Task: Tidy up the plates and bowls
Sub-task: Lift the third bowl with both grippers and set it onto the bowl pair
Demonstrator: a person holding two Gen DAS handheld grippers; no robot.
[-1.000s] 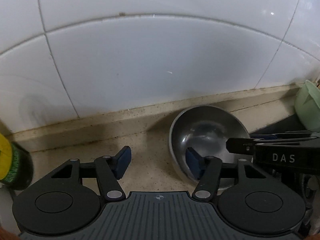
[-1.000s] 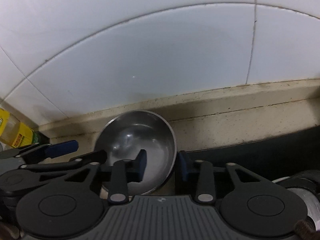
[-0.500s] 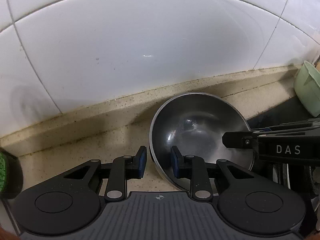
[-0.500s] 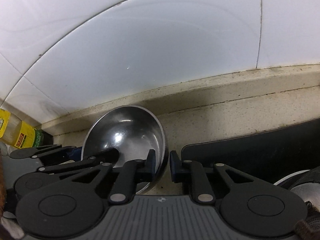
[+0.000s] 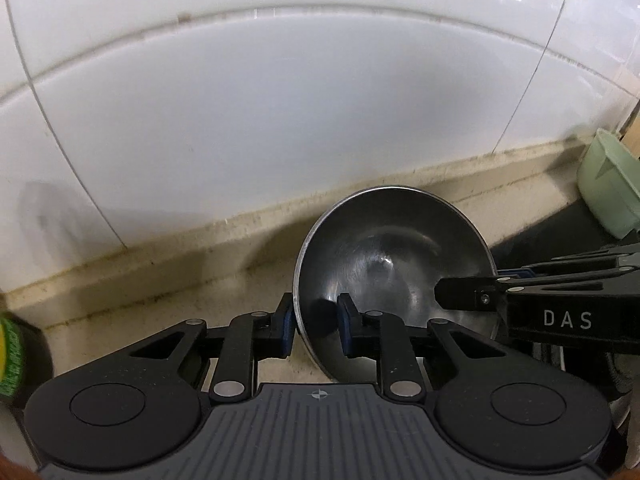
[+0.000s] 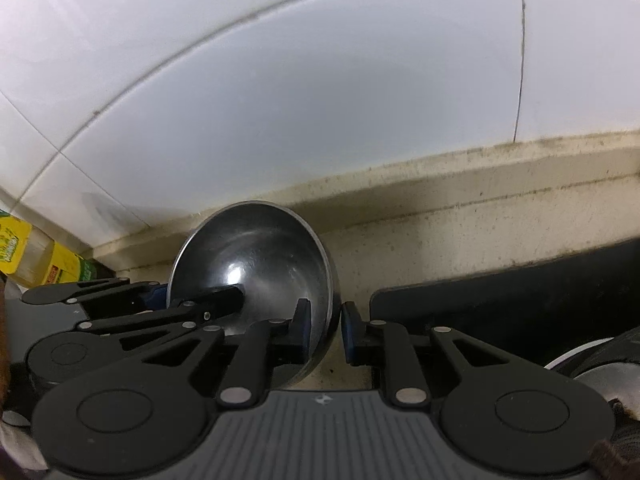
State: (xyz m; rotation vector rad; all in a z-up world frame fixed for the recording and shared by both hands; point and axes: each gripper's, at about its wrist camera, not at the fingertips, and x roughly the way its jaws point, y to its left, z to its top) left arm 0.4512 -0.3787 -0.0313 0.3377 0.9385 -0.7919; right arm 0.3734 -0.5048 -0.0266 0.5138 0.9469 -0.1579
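Steel bowl rim in both grippers' jaws.

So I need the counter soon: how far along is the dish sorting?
Nothing looks put away yet. In hand: the steel bowl, tilted, left gripper shut on its left rim, right gripper shut on the opposite rim. Left: setting it down, then the dishes at the right edge by the black mat.

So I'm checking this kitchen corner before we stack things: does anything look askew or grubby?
Yes. The steel bowl is tipped up on edge rather than flat, with the left gripper and the right gripper each clamped on opposite sides of its rim. The seam where counter meets white wall tiles shows brownish grime.
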